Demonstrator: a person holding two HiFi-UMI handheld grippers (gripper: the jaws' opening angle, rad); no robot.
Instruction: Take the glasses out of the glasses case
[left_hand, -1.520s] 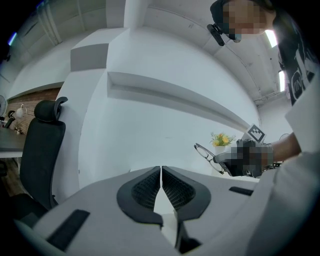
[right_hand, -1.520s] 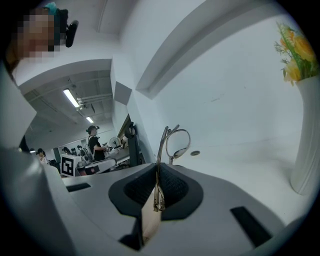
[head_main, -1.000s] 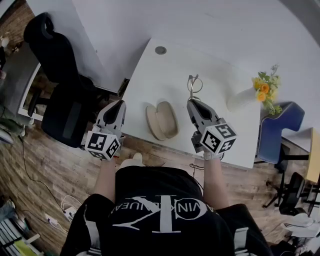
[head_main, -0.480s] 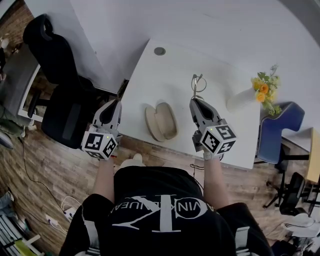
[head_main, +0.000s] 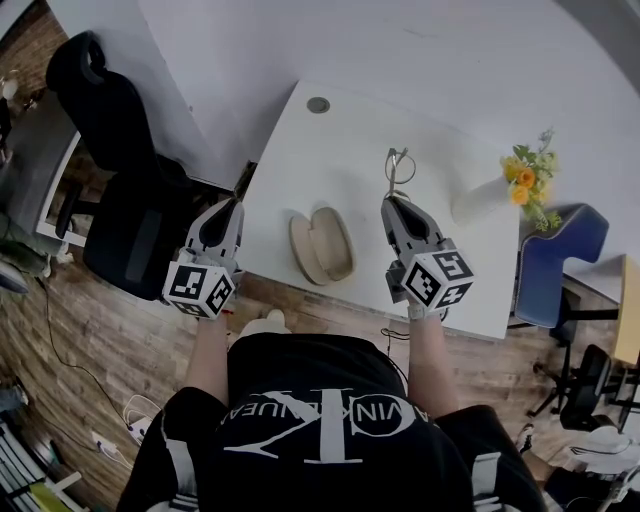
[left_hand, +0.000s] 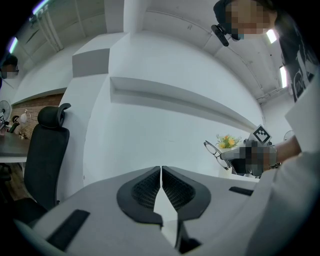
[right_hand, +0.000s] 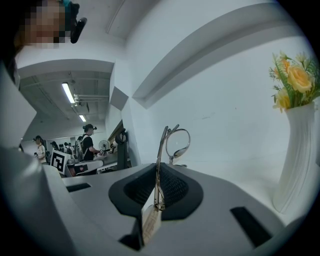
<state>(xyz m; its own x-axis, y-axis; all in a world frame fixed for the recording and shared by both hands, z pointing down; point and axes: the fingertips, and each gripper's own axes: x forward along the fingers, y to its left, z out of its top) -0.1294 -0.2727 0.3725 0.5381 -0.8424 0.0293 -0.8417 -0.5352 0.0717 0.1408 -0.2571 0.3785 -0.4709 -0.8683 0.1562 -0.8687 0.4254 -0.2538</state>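
A person stands at a white counter (head_main: 330, 130) with a gripper in each hand. The right gripper (head_main: 393, 200) has its fingers (right_hand: 175, 187) closed on one arm of the glasses (head_main: 395, 168), holding them out over the counter. The tan glasses case (head_main: 322, 243) lies open near the counter's front edge, between the grippers. The left gripper (head_main: 233, 205) hovers at the counter's left edge, fingers (left_hand: 147, 187) pressed together, holding nothing.

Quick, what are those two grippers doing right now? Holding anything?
Left gripper: closed, nothing in it.
Right gripper: closed on the glasses.
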